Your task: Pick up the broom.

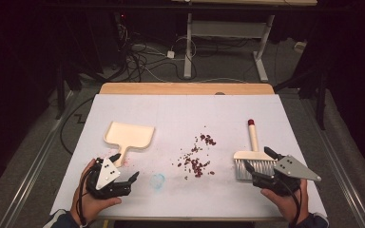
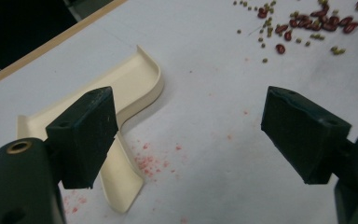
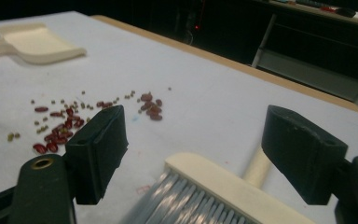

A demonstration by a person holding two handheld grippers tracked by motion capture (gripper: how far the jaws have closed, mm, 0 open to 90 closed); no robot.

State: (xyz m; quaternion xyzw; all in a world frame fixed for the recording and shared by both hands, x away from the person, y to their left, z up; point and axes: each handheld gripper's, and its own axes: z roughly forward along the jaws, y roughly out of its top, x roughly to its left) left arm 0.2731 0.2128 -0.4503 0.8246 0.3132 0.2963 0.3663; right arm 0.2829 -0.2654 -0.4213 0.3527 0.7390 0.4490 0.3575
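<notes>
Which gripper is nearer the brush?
Right. The right gripper hangs over the brush head, jaws open astride it; the left gripper is across the table by the dustpan handle.

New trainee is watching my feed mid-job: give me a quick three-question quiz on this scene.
1. True or false: the right gripper is shut on the brush.
2. Which lies nearest the left gripper? A) dustpan B) brush C) beans
3. What is the colour of the brush handle's tip?

Key:
1. False; its jaws stand open over the bristles.
2. A; the dustpan's handle lies beside one jaw.
3. Red.
</notes>
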